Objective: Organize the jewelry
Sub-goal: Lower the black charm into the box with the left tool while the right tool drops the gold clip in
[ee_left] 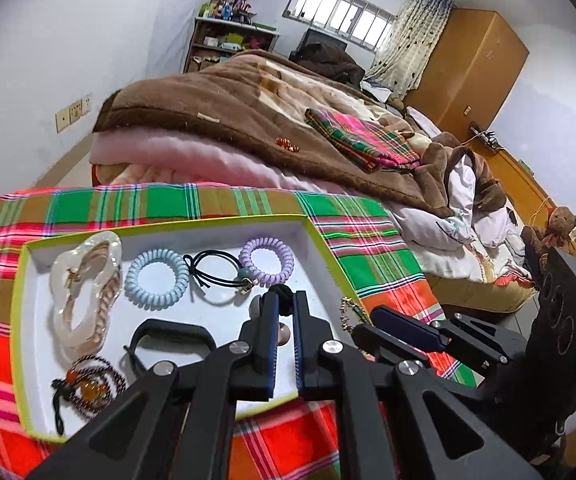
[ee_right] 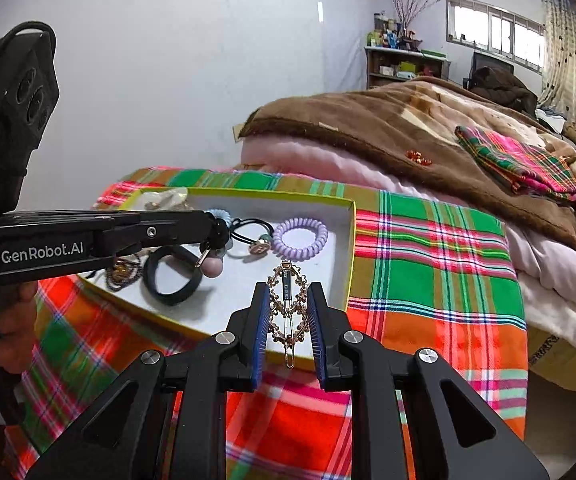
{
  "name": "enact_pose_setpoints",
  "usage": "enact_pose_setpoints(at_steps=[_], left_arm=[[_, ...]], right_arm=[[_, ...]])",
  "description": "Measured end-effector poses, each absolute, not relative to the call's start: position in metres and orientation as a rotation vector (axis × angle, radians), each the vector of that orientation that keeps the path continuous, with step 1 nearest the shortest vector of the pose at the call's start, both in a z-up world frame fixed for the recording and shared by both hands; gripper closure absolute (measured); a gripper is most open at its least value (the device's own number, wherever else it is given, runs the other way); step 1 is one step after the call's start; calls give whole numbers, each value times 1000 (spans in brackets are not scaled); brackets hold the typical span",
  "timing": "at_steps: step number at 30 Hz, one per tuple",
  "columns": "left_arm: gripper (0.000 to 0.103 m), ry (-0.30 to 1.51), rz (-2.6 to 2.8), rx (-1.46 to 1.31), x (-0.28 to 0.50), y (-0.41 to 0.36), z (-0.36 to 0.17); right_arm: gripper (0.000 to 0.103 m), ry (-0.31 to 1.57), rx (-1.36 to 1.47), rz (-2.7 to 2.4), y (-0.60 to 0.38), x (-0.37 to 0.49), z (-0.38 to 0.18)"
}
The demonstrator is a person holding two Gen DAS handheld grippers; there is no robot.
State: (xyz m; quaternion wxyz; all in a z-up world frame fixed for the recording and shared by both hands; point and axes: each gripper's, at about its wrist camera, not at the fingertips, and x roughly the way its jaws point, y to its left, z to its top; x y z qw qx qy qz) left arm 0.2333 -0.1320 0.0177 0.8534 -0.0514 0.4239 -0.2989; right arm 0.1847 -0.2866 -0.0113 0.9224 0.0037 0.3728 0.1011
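Between right hand-held gripper [ee_right: 288, 304] pads, only its camera shows gold hair clip [ee_right: 286, 304].

On my right wrist feed I can read "GenRobot.AI" in white letters along the side of the left gripper [ee_right: 218, 236], which reaches in from the left edge. The gold hair clip [ee_right: 288, 304] clamped between my right fingers carries a small dark tag with tiny letters I make out only as "DRS", too small to be sure. My left wrist feed gives me no readable text

Black grippers [ee_right: 287, 312], blue-padded fingers [ee_right: 261, 320], silver screws
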Motion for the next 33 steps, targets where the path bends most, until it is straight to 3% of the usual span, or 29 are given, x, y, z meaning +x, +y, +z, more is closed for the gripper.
enact_pose_setpoints(at_steps=[33], left_arm=[[94, 970, -583, -99, 255, -130, -18]], right_arm=[[83, 852, -113, 172, -270, 215, -41]])
